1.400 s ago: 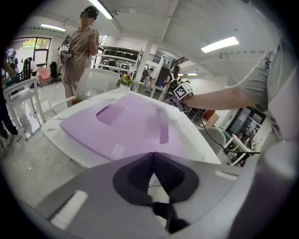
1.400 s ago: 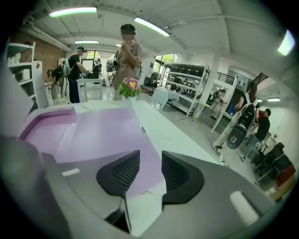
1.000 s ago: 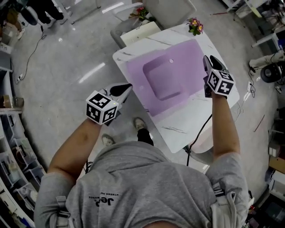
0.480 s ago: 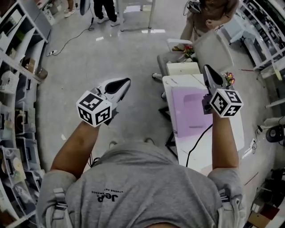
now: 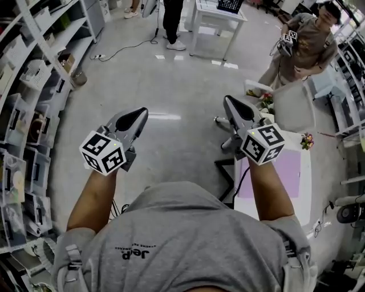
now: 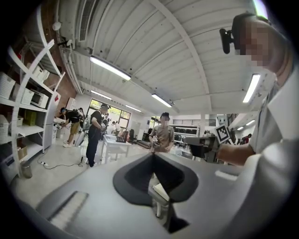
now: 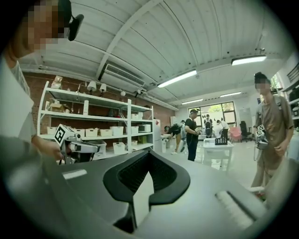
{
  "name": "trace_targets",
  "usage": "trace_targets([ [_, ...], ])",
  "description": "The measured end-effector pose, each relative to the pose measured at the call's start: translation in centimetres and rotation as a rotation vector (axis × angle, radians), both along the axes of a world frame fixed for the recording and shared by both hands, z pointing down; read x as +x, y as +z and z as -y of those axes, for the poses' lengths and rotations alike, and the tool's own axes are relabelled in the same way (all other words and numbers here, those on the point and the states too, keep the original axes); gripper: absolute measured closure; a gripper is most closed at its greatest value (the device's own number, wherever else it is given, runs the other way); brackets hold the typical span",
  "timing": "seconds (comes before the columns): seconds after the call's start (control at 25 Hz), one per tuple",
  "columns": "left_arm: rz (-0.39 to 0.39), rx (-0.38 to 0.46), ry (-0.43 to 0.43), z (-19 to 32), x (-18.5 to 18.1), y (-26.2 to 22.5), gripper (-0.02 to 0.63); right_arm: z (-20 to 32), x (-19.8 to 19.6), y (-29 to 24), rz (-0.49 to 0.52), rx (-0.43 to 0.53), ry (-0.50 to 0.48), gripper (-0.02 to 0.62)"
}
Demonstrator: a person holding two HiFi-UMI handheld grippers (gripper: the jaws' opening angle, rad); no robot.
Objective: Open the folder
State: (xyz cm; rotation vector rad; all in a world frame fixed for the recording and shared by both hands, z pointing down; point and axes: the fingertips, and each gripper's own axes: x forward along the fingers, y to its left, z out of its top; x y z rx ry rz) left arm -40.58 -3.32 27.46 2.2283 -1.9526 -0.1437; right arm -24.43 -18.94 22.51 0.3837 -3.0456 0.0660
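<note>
The purple folder lies flat on a white table at the right of the head view, partly hidden behind my right arm. Both grippers are raised level over the bare floor, away from the table. My left gripper is shut and empty, its tips meeting in the left gripper view. My right gripper has just been closing and is now shut with nothing between its jaws. Neither gripper touches the folder.
Shelving with white bins lines the left side. A person stands at the far right beside a grey chair. A small flower pot sits on the table's far end. Another white table stands farther off.
Both grippers have lifted and swung left, away from the folder. The table has slid from the middle of the head view to its right edge. The right gripper's jaws have closed.
</note>
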Motion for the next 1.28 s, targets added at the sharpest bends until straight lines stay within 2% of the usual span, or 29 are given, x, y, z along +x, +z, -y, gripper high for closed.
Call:
trace_targets([
  [0.12,-0.020,0.023,-0.044,-2.5,-2.0,-0.2,0.548,-2.3,-2.5,0.7,0.001,-0.014,-0.054,0.592],
  [0.28,-0.034,0.034,-0.069,-4.3,-2.9,-0.3,0.548,-3.4,-3.5,1.7,0.006,-0.040,-0.083,0.592],
  [1.28,-0.066,0.049,-0.061,-4.0,-2.5,-0.9,0.548,-3.2,-2.2,1.2,0.000,0.011,-0.078,0.594],
])
